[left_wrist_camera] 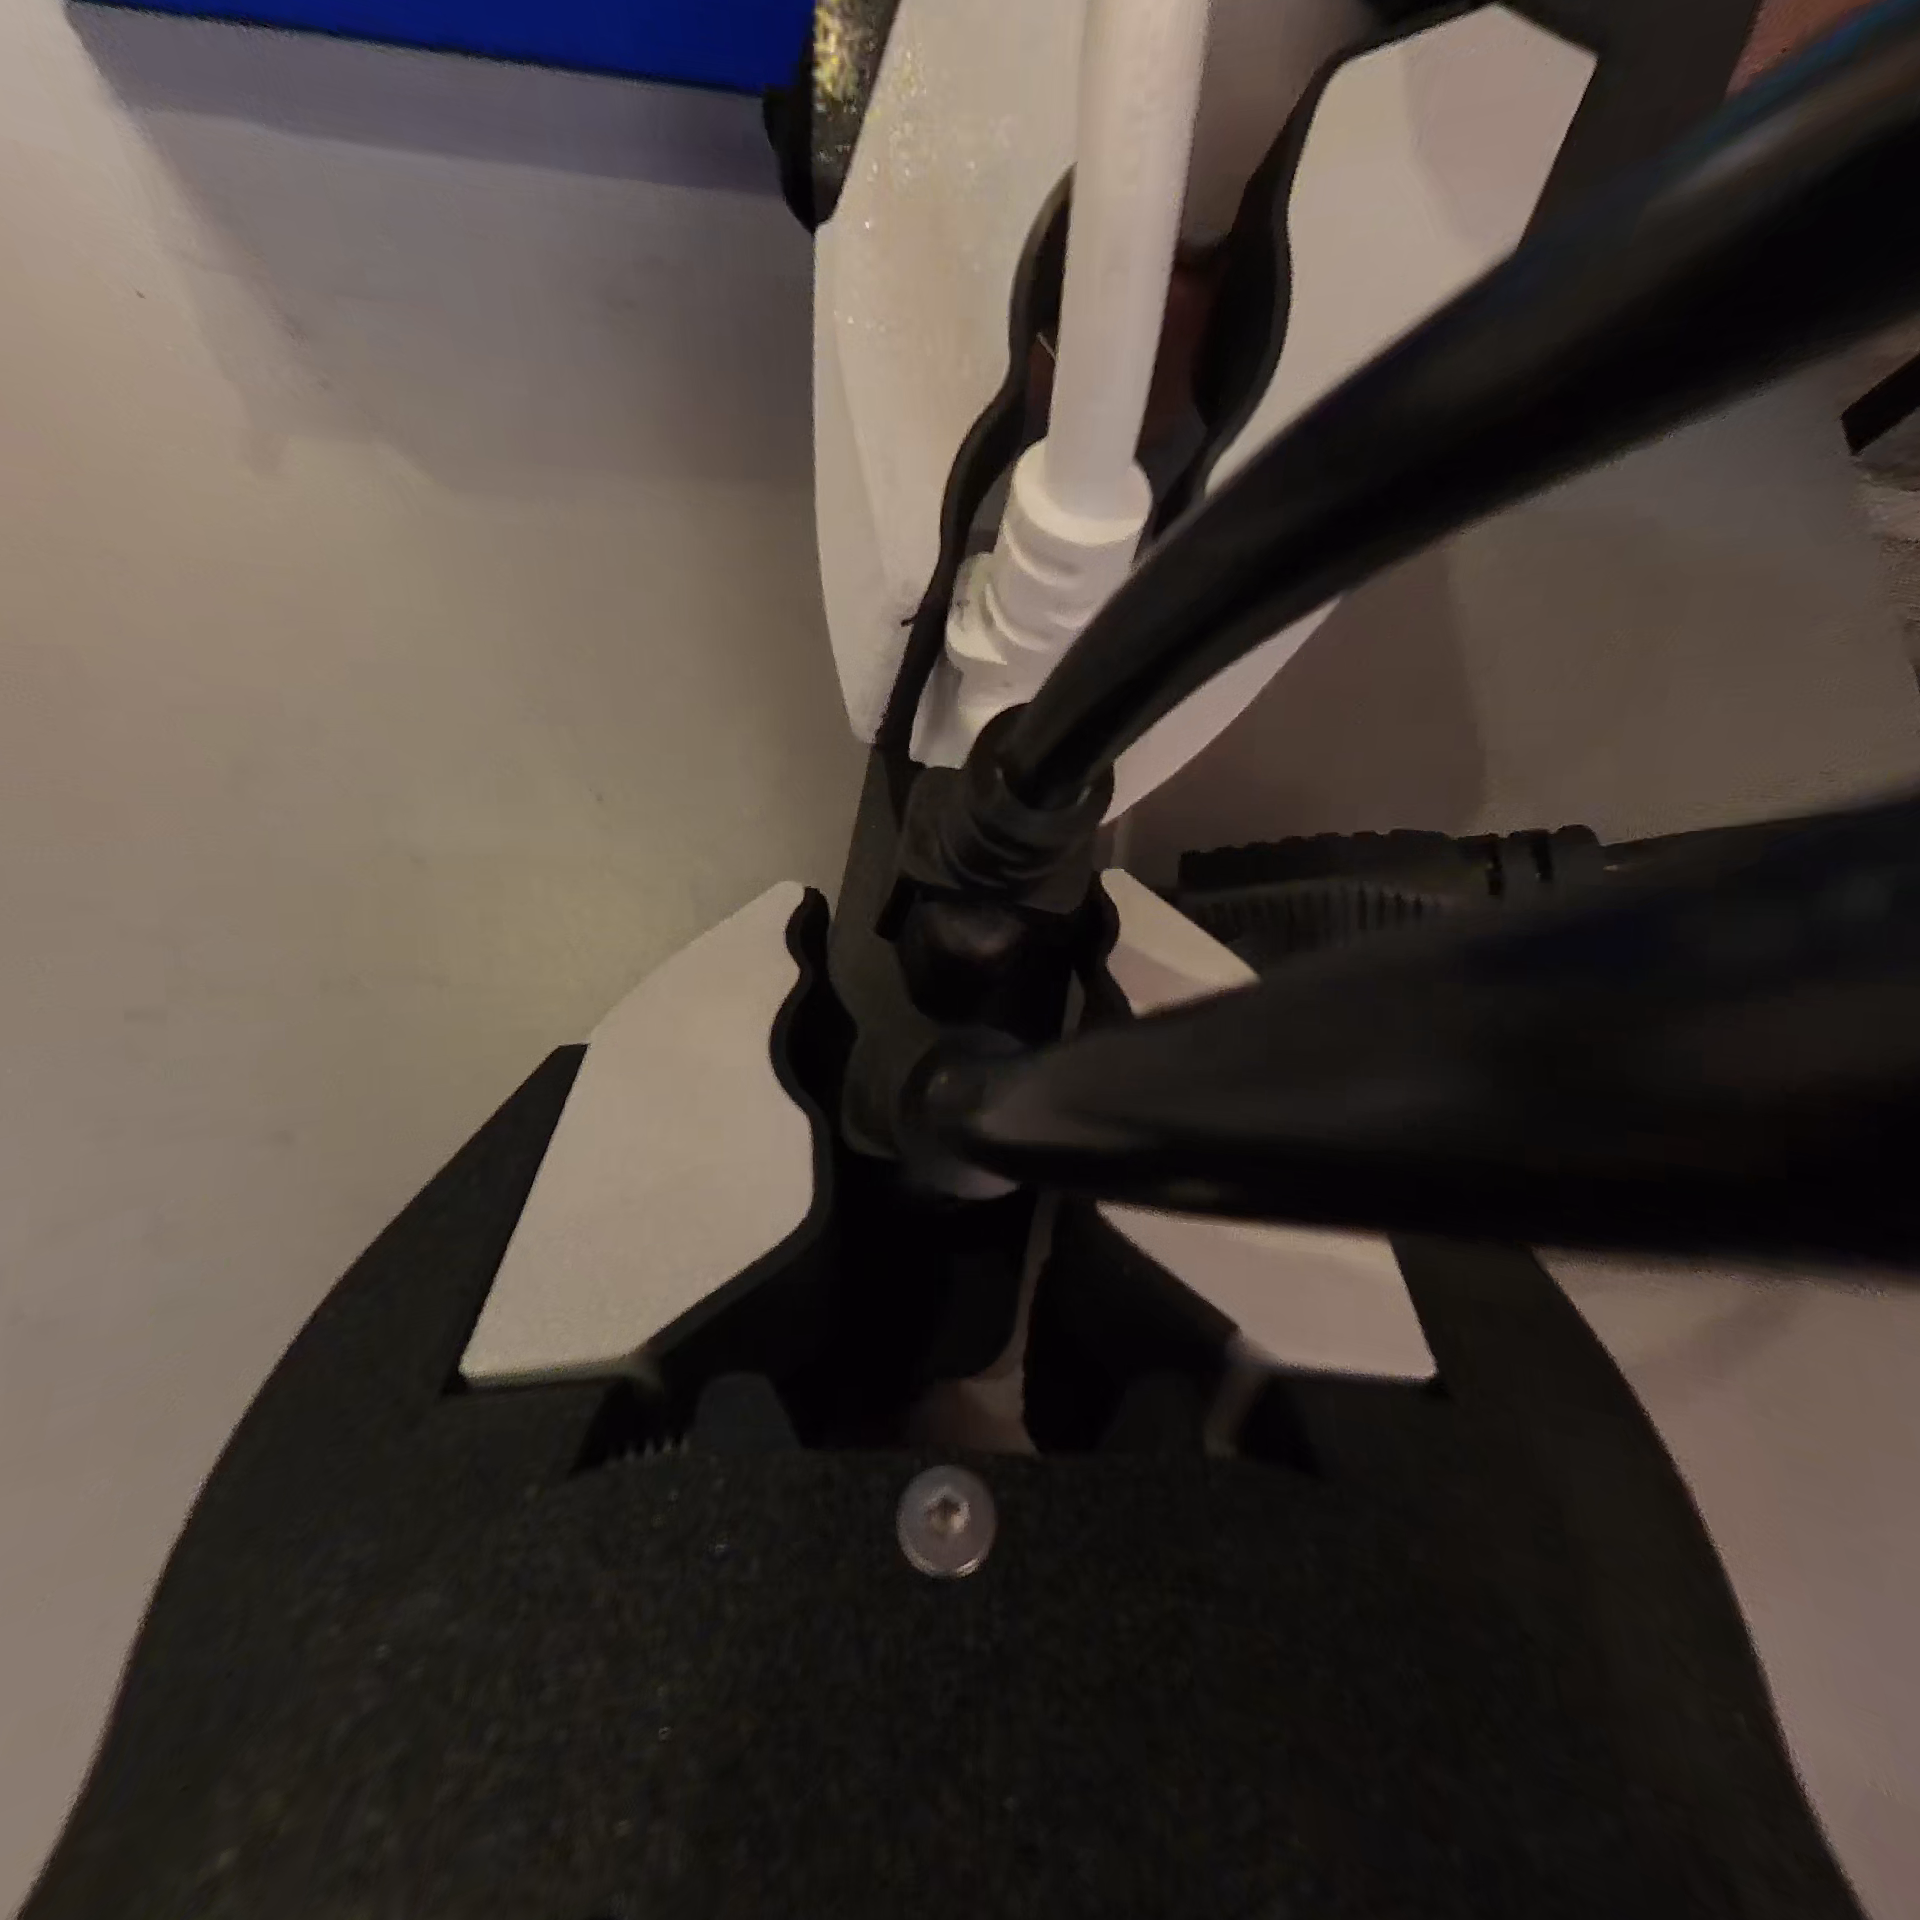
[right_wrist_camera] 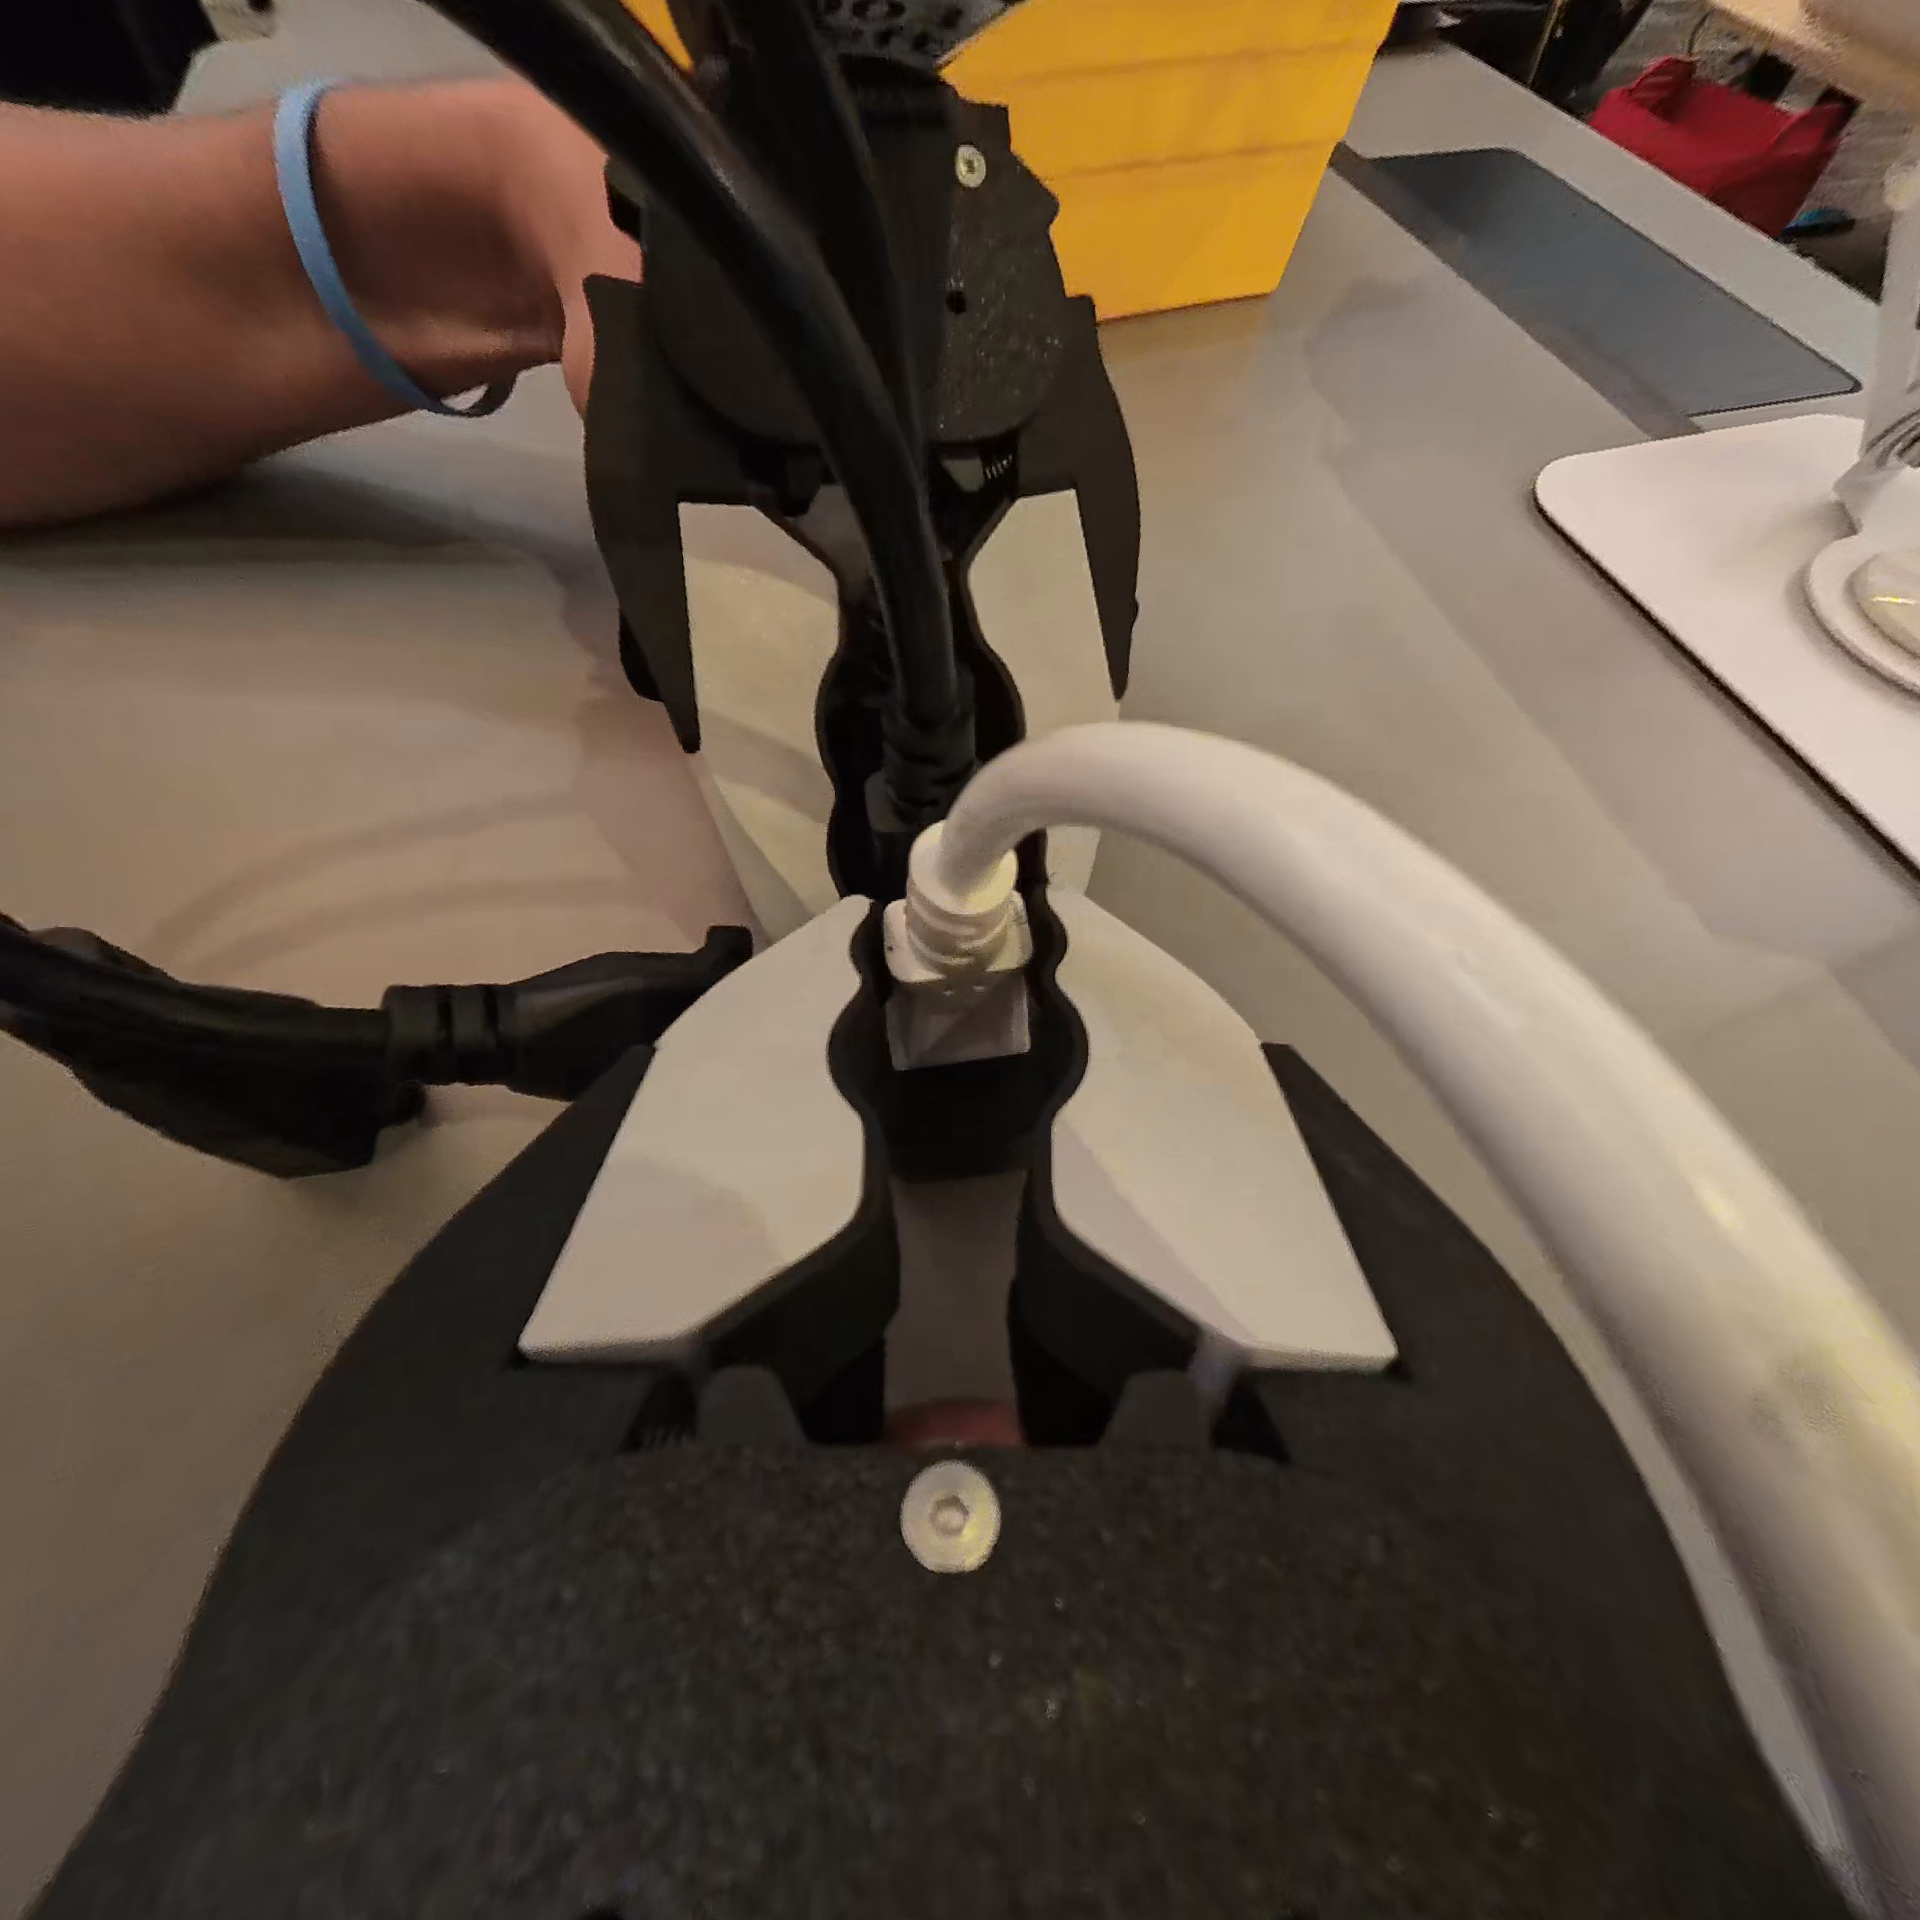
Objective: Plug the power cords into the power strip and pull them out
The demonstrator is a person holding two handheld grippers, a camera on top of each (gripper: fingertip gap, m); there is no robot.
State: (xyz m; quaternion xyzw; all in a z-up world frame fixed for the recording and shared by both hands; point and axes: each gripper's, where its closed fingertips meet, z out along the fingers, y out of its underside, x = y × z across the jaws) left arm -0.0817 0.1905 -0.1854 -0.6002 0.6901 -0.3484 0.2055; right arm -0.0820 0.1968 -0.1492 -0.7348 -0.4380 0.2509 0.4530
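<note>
**Both claws clamped on plugs, nose to nose above the counter**

White plug (right_wrist_camera: 961, 997): boxy white moulded body with a ribbed strain relief, pinched between the right claw (right_wrist_camera: 958, 1023) tips. Jaws drawn in tight on it; black wavy rubbery liners on the inner faces, smooth white plastic panels outside. Thick glossy white cord (right_wrist_camera: 1403, 987) arcs up out of the plug and sweeps back down the right side of that view.

Black plug (left_wrist_camera: 977, 935): held in the left claw (left_wrist_camera: 961, 1023), jaws closed around its ribbed black collar. Two smooth black cords (left_wrist_camera: 1403, 499) leave toward the upper right, blurred close to the lens. Plug body is dark on dark, so its shape is hard to read.

The two claws face each other tip to tip, white plug and black plug almost touching. Can't tell whether they actually touch. Both sit just above the counter (right_wrist_camera: 312, 727), pale grey, smooth, slightly glossy.

Another black connector (right_wrist_camera: 520, 1023) with a ribbed neck lies flat on the counter left of the right claw; can't tell what it is.

Claw bodies: coarse, grainy black printed plastic, one silver hex screw each.

Further out: a hand (right_wrist_camera: 436, 239) behind the left claw, thin blue elastic band (right_wrist_camera: 312, 239) on the wrist. Yellow bin (right_wrist_camera: 1174, 156) beyond. White rounded-corner mat (right_wrist_camera: 1683, 582) at right, dark grey pad (right_wrist_camera: 1579, 270) behind it.
</note>
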